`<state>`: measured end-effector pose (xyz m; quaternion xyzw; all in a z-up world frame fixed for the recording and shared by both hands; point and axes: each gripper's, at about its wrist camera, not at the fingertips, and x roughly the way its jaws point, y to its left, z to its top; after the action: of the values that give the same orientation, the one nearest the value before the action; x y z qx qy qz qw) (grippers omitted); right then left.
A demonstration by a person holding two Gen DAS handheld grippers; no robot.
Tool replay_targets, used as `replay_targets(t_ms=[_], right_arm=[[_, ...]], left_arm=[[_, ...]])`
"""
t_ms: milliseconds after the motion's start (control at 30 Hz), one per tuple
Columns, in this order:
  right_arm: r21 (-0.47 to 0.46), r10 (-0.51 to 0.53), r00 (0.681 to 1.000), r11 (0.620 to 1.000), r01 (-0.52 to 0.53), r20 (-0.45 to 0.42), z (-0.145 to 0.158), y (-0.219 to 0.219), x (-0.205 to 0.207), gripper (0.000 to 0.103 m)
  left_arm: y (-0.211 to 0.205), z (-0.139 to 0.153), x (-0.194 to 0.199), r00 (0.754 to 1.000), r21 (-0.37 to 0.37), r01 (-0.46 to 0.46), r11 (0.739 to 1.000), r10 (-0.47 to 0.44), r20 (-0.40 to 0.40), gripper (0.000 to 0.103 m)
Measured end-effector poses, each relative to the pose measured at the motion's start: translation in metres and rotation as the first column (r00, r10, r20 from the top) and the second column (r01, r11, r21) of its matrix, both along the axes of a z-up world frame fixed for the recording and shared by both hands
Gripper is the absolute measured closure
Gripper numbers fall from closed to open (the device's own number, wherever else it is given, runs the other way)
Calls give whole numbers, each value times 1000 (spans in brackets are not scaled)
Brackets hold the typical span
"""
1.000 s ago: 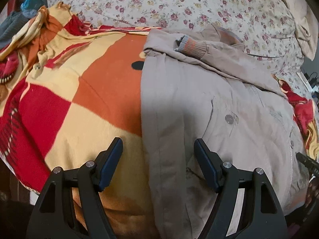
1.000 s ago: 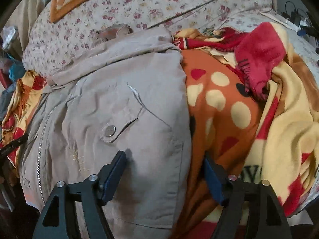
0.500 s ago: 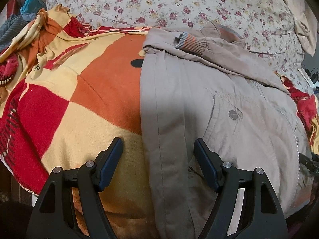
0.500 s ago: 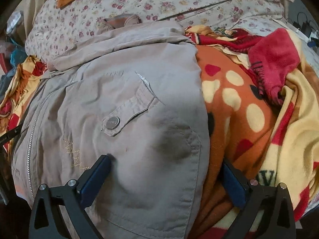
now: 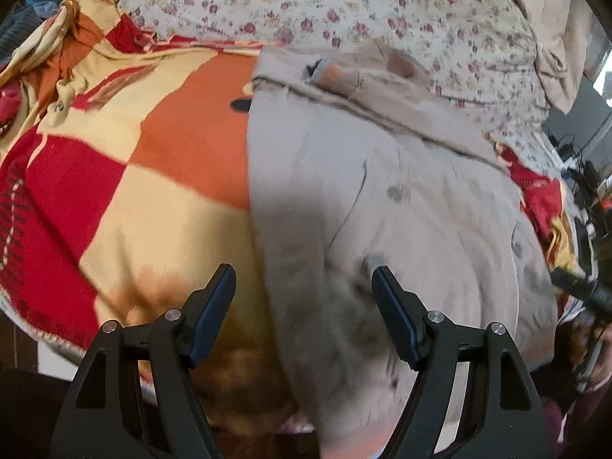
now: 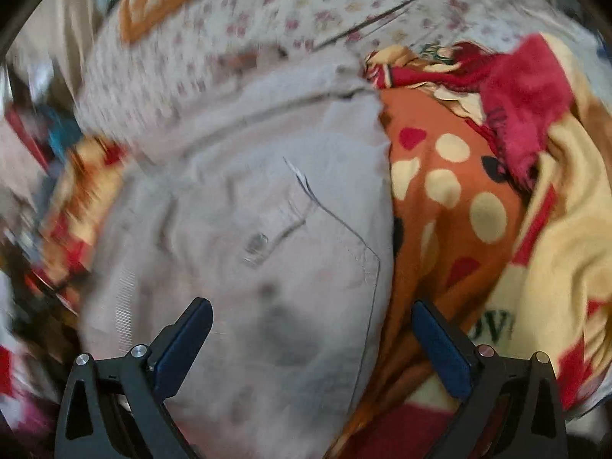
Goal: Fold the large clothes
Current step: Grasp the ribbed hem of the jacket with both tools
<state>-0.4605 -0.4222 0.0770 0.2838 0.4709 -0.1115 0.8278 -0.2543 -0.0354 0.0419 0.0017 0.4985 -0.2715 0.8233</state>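
I am holding the left gripper (image 5: 304, 290) spread, its blue-padded fingers (image 5: 214, 306) pinching nothing, hovering over the left edge of the beige cotton jacket (image 5: 401, 210). My right gripper (image 6: 311, 329) is gaping at its widest, its jaws having just been opening, and nothing is caught between them; they are straddling the jacket's right edge from above. The jacket (image 6: 248, 229) is lying flat, sleeves folded in across its top, a metal snap (image 6: 257, 244) showing on its pocket flap. It is resting on a fleece blanket of red, orange and cream blocks (image 5: 134, 191), which spreads to the near edge of the bed. On the right, the blanket (image 6: 459, 199) is showing cream dots and green letters, partly hidden; I can read only "OV". Beyond lies a floral-print quilt (image 5: 306, 7).
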Motion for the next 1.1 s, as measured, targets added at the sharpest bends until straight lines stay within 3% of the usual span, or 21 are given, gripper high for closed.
replay_targets(t_ms=[100, 167, 267, 333, 367, 433, 533, 667, 767, 867, 1100], right_arm=[[52, 6, 1000, 999, -6, 2, 0, 0, -13, 0], [-9, 21, 999, 1000, -21, -33, -2, 7, -19, 6], [-111, 33, 994, 993, -45, -106, -7, 14, -24, 29], [-82, 48, 996, 995, -54, -78, -6, 16, -25, 56], [-61, 58, 996, 996, -63, -69, -5, 18, -25, 61], [-58, 116, 992, 991, -118, -46, 3, 32, -25, 61], [-129, 180, 982, 974, -186, -52, 16, 51, -26, 61], [-30, 161, 986, 986, -162, -40, 14, 47, -37, 59], [3, 163, 985, 987, -163, -49, 9, 50, -44, 58], [47, 179, 983, 983, -176, -50, 6, 56, -54, 48], [76, 201, 979, 978, -197, -45, 1, 67, -58, 48]], left_arm=[[7, -7, -6, 999, -10, 7, 1000, -8, -54, 29], [8, -12, -9, 996, -14, 31, 999, -32, -87, 29], [6, -17, -18, 996, 3, 53, 999, -53, -78, 29], [6, -18, -23, 996, 4, 54, 999, -54, -77, 29], [6, -18, -24, 995, 0, 55, 998, -55, -84, 29], [9, -16, -25, 993, -19, 57, 998, -58, -102, 29], [17, -13, -28, 990, -59, 57, 997, -64, -127, 29], [20, -7, -39, 986, -75, 94, 993, -103, -130, 29], [17, -12, -48, 973, -80, 131, 988, -144, -178, 29], [14, -17, -56, 970, -59, 144, 988, -153, -187, 29], [0, -29, -65, 972, 20, 172, 985, -166, -168, 29]])
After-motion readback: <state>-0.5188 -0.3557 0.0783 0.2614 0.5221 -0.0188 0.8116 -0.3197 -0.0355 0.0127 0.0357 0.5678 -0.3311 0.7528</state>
